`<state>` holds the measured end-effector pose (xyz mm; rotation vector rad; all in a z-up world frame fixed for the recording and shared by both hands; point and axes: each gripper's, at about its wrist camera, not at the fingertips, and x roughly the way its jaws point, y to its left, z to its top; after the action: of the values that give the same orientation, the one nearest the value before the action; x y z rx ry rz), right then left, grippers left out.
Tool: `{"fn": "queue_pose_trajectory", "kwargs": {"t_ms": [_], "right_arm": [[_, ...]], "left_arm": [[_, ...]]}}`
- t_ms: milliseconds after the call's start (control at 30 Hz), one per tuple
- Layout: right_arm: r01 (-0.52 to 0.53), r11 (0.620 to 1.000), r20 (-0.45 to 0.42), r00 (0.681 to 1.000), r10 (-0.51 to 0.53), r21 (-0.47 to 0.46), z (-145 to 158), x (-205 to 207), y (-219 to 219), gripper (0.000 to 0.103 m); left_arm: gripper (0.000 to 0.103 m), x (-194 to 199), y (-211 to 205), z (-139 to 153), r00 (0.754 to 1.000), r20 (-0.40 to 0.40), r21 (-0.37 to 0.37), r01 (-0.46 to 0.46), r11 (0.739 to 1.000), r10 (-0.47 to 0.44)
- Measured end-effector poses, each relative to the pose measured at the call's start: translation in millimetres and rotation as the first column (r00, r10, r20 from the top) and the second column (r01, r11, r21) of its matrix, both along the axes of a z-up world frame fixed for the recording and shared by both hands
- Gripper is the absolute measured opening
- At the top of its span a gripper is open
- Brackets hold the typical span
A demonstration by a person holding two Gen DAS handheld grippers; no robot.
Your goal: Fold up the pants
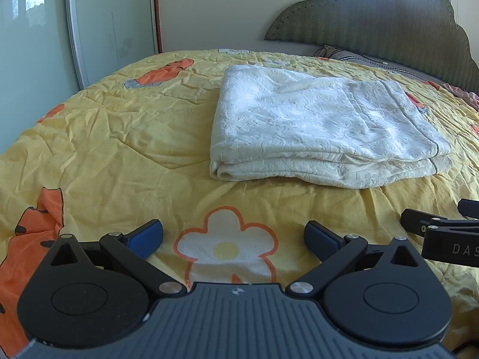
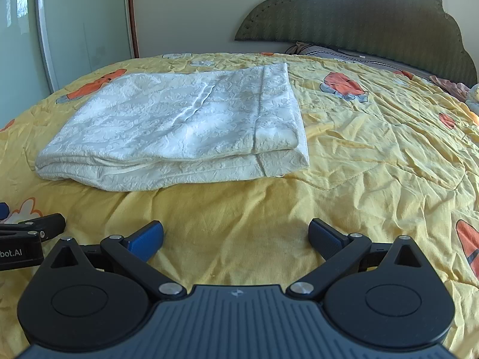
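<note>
The white textured pants (image 1: 323, 125) lie folded in a flat rectangular stack on the yellow bedspread (image 1: 119, 137). In the right wrist view the pants (image 2: 179, 125) sit ahead and to the left. My left gripper (image 1: 233, 236) is open and empty, low over the bedspread, short of the stack's near edge. My right gripper (image 2: 236, 236) is open and empty, also short of the stack. Part of the right gripper shows at the right edge of the left wrist view (image 1: 449, 233), and part of the left gripper shows at the left edge of the right wrist view (image 2: 27, 239).
The bedspread (image 2: 374, 155) has orange cartoon prints and a white flower (image 1: 224, 248). A dark green padded headboard (image 2: 359, 15) and pillows (image 2: 329, 51) stand at the far end. A glass-panelled wardrobe door (image 1: 113, 30) is at the left.
</note>
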<state>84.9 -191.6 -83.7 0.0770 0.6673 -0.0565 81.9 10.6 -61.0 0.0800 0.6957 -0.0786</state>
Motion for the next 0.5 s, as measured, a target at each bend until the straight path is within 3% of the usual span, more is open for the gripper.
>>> {"fn": "queue_pose_trajectory", "kwargs": {"t_ms": [500], "right_arm": [[0.001,1.0,0.003,1.0,-0.001,0.002,0.5,-0.2,0.0,0.103]], "left_arm": [[0.103,-0.4,-0.4,-1.4,1.0,0.001,-0.001,-0.004,1.0,0.004]]}}
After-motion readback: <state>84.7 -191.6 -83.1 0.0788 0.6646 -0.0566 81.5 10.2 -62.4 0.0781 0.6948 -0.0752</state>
